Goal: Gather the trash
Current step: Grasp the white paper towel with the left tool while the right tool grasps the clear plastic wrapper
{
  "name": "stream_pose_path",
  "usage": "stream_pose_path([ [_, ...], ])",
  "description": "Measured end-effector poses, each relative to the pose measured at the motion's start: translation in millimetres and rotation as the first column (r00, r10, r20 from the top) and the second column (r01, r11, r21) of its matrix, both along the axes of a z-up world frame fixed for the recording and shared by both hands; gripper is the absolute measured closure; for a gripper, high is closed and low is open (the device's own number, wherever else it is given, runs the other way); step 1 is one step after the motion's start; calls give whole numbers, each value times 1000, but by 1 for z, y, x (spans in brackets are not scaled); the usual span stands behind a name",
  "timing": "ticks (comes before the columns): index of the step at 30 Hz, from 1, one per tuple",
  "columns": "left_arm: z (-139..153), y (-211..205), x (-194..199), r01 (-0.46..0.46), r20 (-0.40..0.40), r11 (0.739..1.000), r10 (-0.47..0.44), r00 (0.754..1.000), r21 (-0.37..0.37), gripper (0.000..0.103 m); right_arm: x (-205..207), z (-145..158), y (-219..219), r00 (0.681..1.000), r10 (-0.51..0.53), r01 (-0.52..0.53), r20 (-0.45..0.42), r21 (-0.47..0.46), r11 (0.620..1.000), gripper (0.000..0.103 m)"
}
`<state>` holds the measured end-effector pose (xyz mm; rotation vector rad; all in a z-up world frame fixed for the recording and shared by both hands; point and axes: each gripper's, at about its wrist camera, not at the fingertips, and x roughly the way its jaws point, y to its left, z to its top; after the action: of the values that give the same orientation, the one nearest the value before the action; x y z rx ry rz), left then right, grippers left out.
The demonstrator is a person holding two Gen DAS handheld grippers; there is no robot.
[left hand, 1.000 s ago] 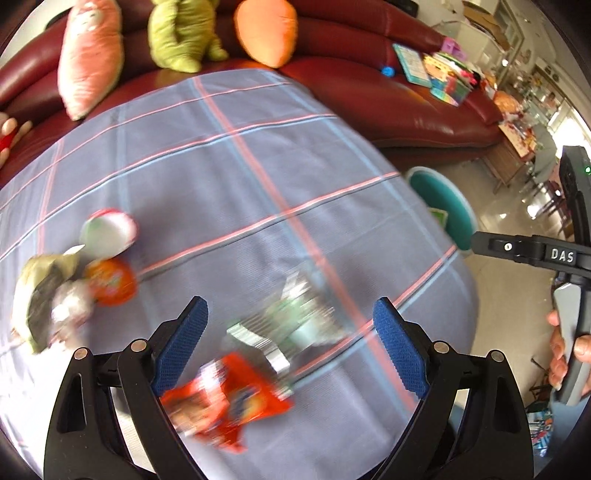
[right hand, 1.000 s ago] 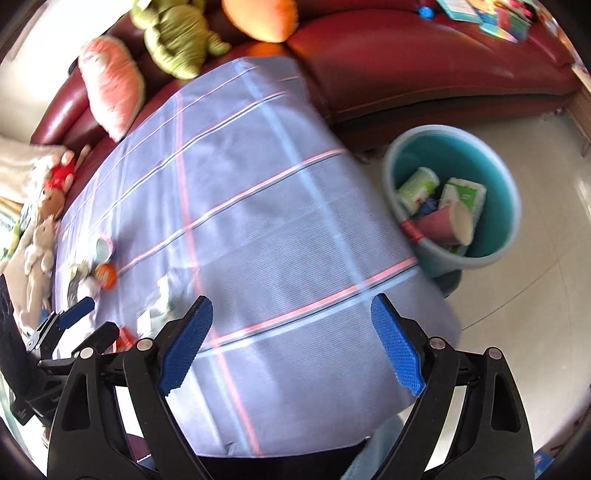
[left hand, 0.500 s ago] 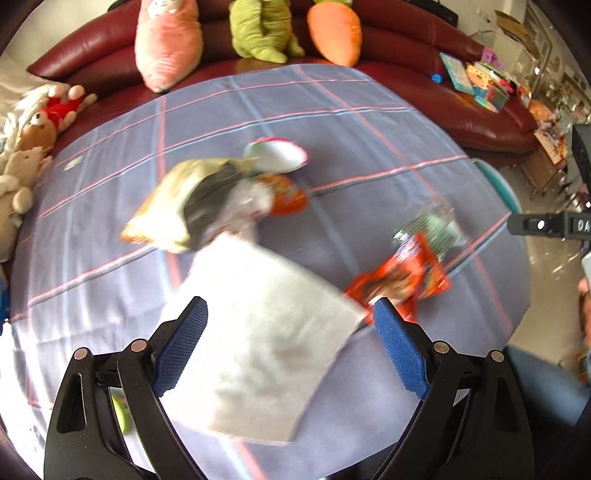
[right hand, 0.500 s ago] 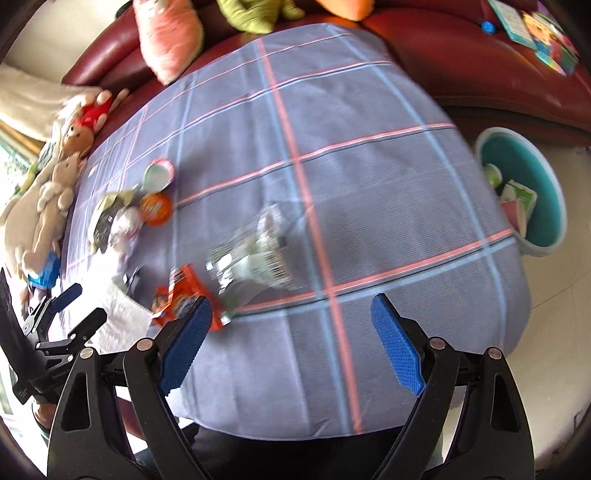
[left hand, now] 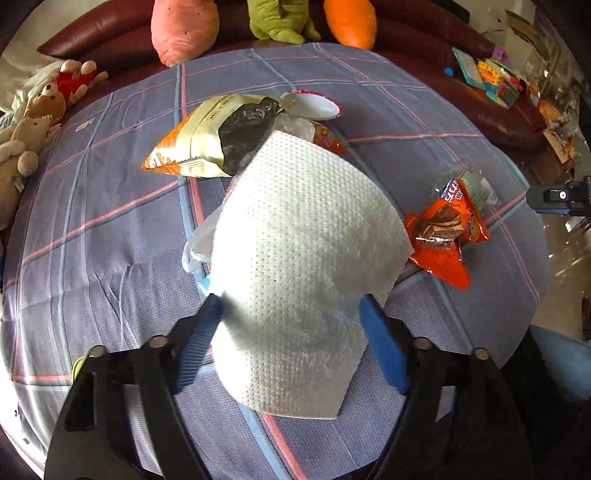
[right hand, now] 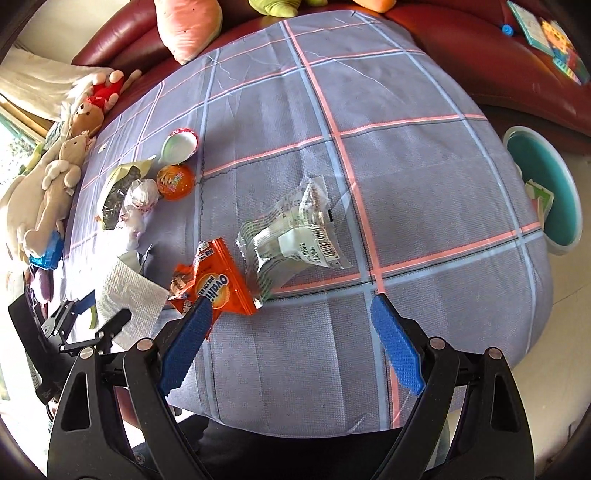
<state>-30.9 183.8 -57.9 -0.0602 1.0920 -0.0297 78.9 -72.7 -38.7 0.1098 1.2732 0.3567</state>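
Observation:
A white paper towel [left hand: 295,258] lies on the checked tablecloth, and my open left gripper [left hand: 291,314] sits low around its near part, fingers on either side. The towel also shows in the right wrist view [right hand: 127,295]. An orange snack wrapper [left hand: 443,236] lies to its right, also seen from the right wrist [right hand: 214,280]. A clear plastic packet [right hand: 291,232] lies beside it. A gold chip bag [left hand: 207,140], an orange round lid [right hand: 174,181] and a white cup lid [right hand: 179,146] lie farther back. My right gripper [right hand: 291,317] is open and empty above the table's near edge.
A teal bin [right hand: 546,192] with trash inside stands on the floor right of the table. A red sofa [left hand: 406,48] with plush toys [left hand: 184,26] runs along the back. Stuffed animals [right hand: 55,173] lie at the table's left edge.
My left gripper has swung left from the wrappers and dropped onto the paper towel, which now fills the space between its fingers. My right gripper has turned from the bin toward the table's trash.

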Motion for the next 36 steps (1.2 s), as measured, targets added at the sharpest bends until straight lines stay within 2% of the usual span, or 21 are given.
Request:
stream_pose_path([
  [2,-1,-2,2,-5,-9,1000,5,1000,-22,45,1,-1,-3,1000,-4,4,-3,1,1000,19],
  [4,1,-6,3,-5,-4,1000,5,1000,-30,48,2,-2,-5,1000,-8,8,-3,2,1000,20],
  [6,6,-13,5,2,-3,999,-2,1000,-48,68,4,-3,-8,1000,-13,13,-6,2,1000,19],
  [9,12,-22,10,8,12,997,-7,1000,-71,82,7,-8,-10,1000,-21,21,-16,-1,1000,19],
  [15,36,-23,25,22,54,986,-13,998,-166,84,12,-14,-12,999,-30,30,-27,-7,1000,19],
  [22,38,-19,52,-17,56,979,29,998,-203,84,18,-16,-14,999,-42,42,-32,-8,999,19],
  [26,55,-14,52,-21,104,982,41,994,-190,91,26,-16,-16,998,-52,52,-32,-17,999,19],
  [30,74,1,55,-43,152,969,82,985,-242,91,31,-16,-12,998,-51,51,-33,-11,999,20],
  [36,87,-1,68,-44,186,967,93,978,-249,91,42,-25,-6,997,-56,56,-45,-11,998,19],
])
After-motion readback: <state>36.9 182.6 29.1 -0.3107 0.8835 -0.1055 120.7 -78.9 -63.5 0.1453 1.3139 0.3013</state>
